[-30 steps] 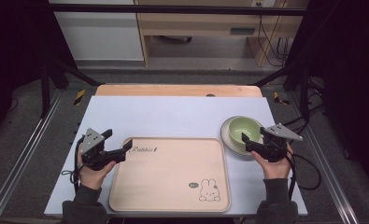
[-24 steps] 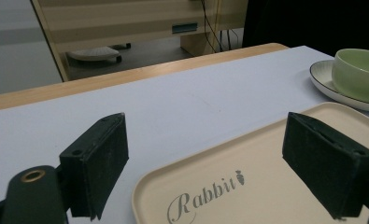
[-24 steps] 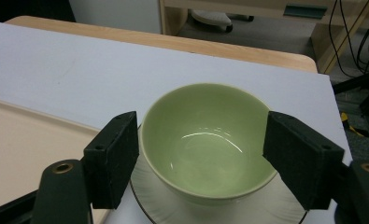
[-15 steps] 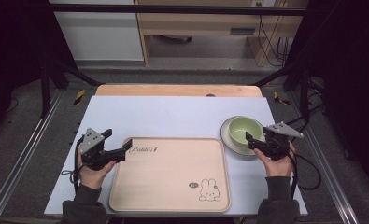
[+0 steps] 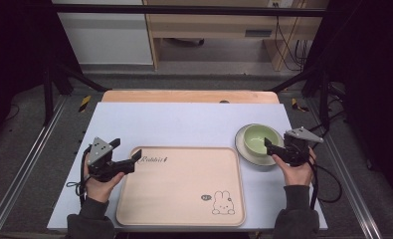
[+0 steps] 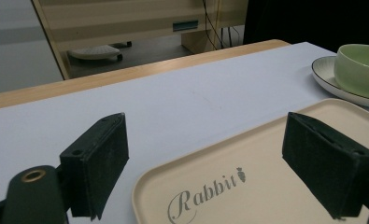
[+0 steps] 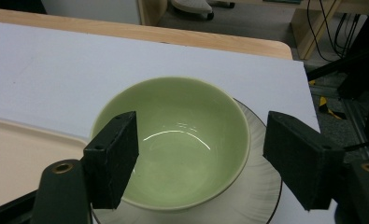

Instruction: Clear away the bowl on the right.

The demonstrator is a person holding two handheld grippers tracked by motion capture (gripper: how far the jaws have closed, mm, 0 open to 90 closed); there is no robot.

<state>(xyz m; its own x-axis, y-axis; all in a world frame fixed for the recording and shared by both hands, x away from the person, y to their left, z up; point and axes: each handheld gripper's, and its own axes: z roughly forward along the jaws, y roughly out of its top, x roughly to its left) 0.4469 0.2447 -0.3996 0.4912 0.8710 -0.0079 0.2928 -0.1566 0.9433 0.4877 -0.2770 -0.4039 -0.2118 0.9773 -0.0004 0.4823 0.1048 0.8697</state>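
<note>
A pale green bowl [image 5: 257, 138] stands on a white plate [image 5: 241, 145] at the table's right. My right gripper [image 5: 269, 149] is open at the bowl's near right side. In the right gripper view its jaws straddle the bowl [image 7: 173, 140] from above, and the plate [image 7: 252, 205] is underneath. A beige tray [image 5: 179, 199] with a rabbit print lies at the front centre. My left gripper [image 5: 127, 152] is open over the tray's near-left corner. In the left gripper view nothing sits between its jaws [image 6: 205, 121], which frame the tray [image 6: 275, 186] and its "Rabbit" lettering.
The white tabletop [image 5: 184, 124] has bare room behind the tray. A wooden strip [image 5: 189, 96] runs along its far edge. Dark frame posts stand at both sides, and cables trail on the floor to the right. The bowl [image 6: 362, 67] and plate [image 6: 324, 77] appear far right in the left gripper view.
My right gripper has edged slightly forward along the bowl's side. The left gripper, tray and bowl have stayed where they were.
</note>
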